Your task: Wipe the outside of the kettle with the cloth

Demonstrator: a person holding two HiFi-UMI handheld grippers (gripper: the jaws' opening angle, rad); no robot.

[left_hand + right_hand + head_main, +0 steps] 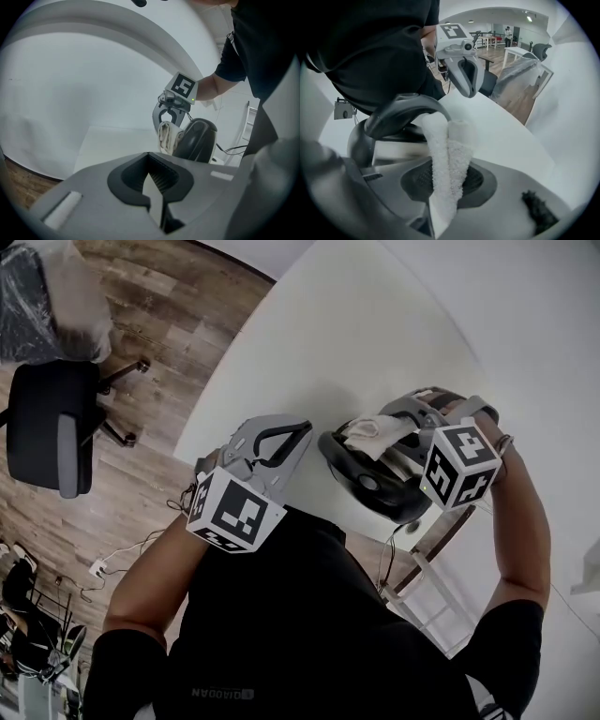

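Note:
A black kettle (375, 486) stands on the white table (375, 324), near its front edge. My right gripper (398, 427) is shut on a folded white cloth (373, 434) and holds it against the top of the kettle, by the handle. In the right gripper view the cloth (447, 159) hangs from between the jaws and touches the kettle's curved handle (393, 115). My left gripper (289, 434) hovers just left of the kettle without touching it. Its jaws stand together with nothing between them. The left gripper view shows the kettle (199, 140), the cloth (168, 136) and the right gripper (169, 119).
A power cable (389, 549) runs from the kettle's base over the table edge. A white frame (436, 601) stands below that edge. A black office chair (52, 423) sits on the wood floor at left, beside plastic-wrapped goods (37, 296).

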